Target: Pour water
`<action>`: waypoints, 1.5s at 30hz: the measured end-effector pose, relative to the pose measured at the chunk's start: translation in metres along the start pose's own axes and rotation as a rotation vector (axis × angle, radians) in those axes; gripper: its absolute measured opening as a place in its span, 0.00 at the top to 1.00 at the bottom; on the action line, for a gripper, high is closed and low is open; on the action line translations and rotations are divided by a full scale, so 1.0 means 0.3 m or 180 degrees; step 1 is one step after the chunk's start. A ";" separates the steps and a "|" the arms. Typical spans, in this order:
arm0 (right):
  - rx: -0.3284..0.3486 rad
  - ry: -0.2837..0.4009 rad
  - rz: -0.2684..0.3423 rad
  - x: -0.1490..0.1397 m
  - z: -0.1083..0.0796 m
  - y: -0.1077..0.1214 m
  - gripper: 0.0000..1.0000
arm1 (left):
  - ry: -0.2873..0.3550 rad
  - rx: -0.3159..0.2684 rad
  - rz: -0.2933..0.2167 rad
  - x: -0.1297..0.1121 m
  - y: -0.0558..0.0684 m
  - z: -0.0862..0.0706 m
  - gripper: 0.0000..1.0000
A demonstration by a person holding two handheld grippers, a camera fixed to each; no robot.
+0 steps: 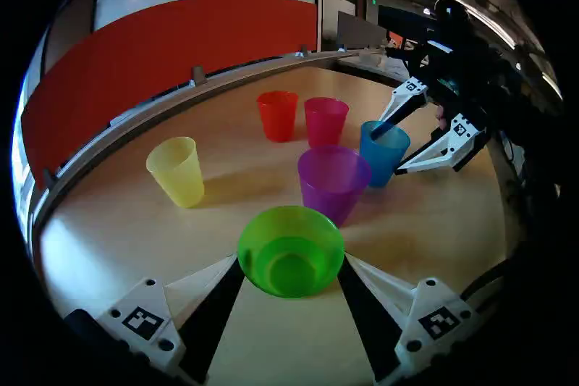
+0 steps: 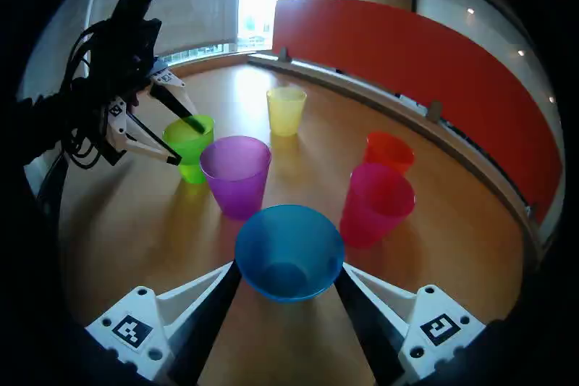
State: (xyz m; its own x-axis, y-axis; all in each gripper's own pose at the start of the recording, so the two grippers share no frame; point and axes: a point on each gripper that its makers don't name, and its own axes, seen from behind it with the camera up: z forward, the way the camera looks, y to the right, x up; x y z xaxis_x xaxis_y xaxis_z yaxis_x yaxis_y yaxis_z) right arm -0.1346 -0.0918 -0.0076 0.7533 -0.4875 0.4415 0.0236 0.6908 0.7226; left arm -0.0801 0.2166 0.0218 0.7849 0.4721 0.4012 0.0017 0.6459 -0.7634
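Observation:
A green cup stands upright between the fingers of my left gripper, which press on both of its sides. In the right gripper view, a blue cup sits the same way in my right gripper. From the left gripper view I see the right gripper holding the blue cup at the far right of the group. The right gripper view shows the left gripper on the green cup at the left. I cannot tell whether either cup holds water.
On the wooden table stand a purple cup, a pink cup, a red cup and a yellow cup off to the left. A red partition runs along the table's far edge.

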 end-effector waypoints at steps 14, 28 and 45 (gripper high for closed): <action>-0.0067 -0.0007 0.0023 -0.007 -0.010 0.014 0.00 | -0.0149 -0.0025 -0.0040 -0.047 0.003 0.012 0.06; -0.0152 -0.0015 0.0056 -0.050 -0.070 0.009 0.00 | -0.0167 0.0117 0.0049 -0.082 -0.008 -0.068 0.06; -0.0477 0.0044 0.0299 -0.106 -0.218 0.068 0.00 | 0.0023 0.0595 -0.0235 -0.128 -0.081 -0.251 0.06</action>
State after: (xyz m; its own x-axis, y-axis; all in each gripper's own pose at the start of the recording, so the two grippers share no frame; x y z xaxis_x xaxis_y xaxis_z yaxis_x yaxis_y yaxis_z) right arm -0.1152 -0.0274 -0.0417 0.7658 -0.4102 0.4952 0.0495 0.8054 0.5906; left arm -0.0636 0.1377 -0.0131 0.7914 0.4154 0.4485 -0.0550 0.7790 -0.6246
